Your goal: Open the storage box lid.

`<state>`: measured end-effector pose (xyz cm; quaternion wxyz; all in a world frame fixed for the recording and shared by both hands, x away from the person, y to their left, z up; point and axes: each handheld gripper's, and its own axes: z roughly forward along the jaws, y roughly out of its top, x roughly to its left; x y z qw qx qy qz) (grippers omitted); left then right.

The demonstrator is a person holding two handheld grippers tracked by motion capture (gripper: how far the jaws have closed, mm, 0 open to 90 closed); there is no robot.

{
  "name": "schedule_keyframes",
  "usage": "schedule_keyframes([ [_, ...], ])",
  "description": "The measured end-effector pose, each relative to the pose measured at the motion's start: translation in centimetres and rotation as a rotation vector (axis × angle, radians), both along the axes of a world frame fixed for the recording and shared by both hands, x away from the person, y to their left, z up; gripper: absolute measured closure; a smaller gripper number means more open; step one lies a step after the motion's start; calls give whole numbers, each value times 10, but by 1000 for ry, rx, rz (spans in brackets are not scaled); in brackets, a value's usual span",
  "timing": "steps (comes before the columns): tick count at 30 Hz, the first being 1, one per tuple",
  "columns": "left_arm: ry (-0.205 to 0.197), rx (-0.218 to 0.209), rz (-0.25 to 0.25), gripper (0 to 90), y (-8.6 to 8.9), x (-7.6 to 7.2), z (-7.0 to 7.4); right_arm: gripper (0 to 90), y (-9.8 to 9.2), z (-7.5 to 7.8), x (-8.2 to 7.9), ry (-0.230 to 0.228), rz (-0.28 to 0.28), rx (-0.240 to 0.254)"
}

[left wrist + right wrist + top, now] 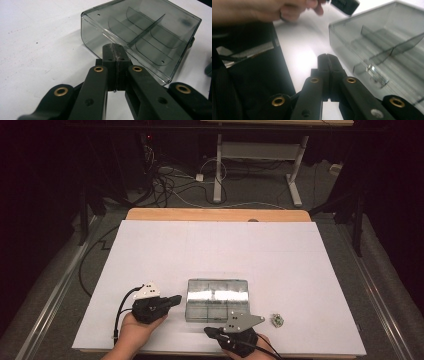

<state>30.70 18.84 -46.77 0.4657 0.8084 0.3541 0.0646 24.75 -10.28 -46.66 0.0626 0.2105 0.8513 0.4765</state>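
Where the worktop [165, 250] lies white under the high view: scene set out as below.

Box: smoky clear plastic compartment box [217, 299], lid shut, resting flat on the worktop near its front edge, between the 2 hands.
Box, inside: dividers seen through the walls in both gripper views [142, 32], [384, 52]; 6 compartments readable from above, 2 rows of 3; contents not tellable.
Box, latch: small clear clasp [375, 73] on the wall facing the right tongs.
Left tongs: left tongs [175, 300], jaws pressed together with nothing between them; tips [115, 51] just beside the box's left end wall, touching or a hair apart, cannot tell which.
Left hand: left hand [135, 330] at the front left of the worktop, gripper body level and pointed toward the box; seen also at the top of the right gripper view [272, 10].
Right tongs: right tongs [210, 331], jaws pressed together, empty; tips [327, 61] near the box's front left corner, apart from it, pointing leftward along the front edge.
Right hand: right hand [247, 347] at the front edge, grey plate on top of its gripper.
Small part: little greenish metal piece [277, 320] lying on the worktop right of the box, apart from it.
Beyond the worktop: 2nd table's legs [217, 170] and loose cables [165, 182] on the floor.
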Motion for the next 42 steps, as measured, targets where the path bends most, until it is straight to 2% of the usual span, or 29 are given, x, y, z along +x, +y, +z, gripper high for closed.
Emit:
schedule_keyframes([
  [7,12,8,-11,876,-2,4,-3,900,-3,-14,6,48,-23,-41],
  [14,19,4,-20,876,-4,4,-4,900,-6,-17,9,67,-73,-62],
  [18,19,0,-19,876,-3,4,-3,900,-11,-17,12,87,-117,-52],
  [22,19,-2,-15,876,-3,4,-3,900,-14,-17,14,96,-134,-42],
  [42,12,-4,-19,875,-3,4,-3,900,-17,-17,15,104,-150,-15],
])
